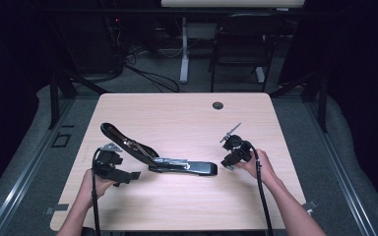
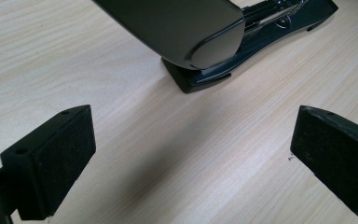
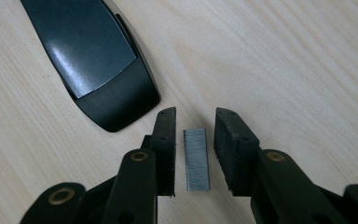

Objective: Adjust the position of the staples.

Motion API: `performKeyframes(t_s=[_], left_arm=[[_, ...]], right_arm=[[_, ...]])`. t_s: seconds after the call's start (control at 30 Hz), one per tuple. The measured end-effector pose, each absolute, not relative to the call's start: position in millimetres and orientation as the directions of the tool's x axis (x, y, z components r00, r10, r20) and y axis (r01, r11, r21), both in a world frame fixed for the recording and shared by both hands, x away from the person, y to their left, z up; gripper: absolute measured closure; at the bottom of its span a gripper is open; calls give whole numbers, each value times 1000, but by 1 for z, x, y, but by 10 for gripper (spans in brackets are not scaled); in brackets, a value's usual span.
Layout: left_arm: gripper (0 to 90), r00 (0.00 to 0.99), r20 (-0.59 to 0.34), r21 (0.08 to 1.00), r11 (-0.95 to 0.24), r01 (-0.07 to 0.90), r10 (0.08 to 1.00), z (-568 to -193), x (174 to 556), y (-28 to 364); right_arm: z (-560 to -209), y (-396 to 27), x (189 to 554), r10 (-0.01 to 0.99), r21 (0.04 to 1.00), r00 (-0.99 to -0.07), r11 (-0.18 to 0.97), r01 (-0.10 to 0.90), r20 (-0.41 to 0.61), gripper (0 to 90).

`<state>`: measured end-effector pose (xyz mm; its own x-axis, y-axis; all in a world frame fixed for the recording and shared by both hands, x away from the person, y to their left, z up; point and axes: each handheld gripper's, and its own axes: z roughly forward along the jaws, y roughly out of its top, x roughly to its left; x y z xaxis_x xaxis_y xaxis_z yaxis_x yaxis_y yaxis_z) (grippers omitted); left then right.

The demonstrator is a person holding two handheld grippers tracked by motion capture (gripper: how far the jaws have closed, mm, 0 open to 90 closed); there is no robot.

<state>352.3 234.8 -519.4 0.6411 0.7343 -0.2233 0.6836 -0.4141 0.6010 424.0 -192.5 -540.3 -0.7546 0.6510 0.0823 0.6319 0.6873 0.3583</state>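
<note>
In the right gripper view the right gripper (image 3: 193,151) has its jaws only a little way apart, with a small grey strip of staples (image 3: 196,160) lying flat on the tabletop (image 3: 284,60) between them; there is a thin gap on each side of the strip, so the jaws are not pressing on it and hold nothing; just past the jaw tips, up and to the left, lies the shiny black rounded end of the stapler (image 3: 93,56), close to the jaws but not touching them

In the left gripper view the left gripper (image 2: 191,154) has its jaws wide apart with only bare wood between them; the other black end of the stapler (image 2: 191,37) sits a little way in front of the jaws, its top part lifted up off its base

From the high view the stapler (image 1: 152,157) lies open in the middle of the tabletop (image 1: 187,118), its top swung up and back to the left; the left gripper (image 1: 128,175) is near its left side and the right gripper (image 1: 229,160) is at its right end; a hand holds each gripper
</note>
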Motion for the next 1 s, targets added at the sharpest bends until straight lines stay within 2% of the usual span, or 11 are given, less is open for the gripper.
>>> performKeyframes(t_s=[0.47,0.67,0.73,1.0], left_arm=[[0,629,-231,597,-403,694,743,-521,353,236],[0,623,-218,595,-404,695,751,-520,355,237],[0,621,-220,598,-398,695,753,-520,355,237],[0,617,-219,602,-393,695,756,-519,355,240]], right_arm=[[-548,-189,424,654,323,-753,699,638,70,777],[-540,-190,423,642,338,-765,707,621,62,779],[-538,-190,421,656,378,-751,678,630,75,779],[-527,-190,419,621,429,-779,681,593,91,779]])
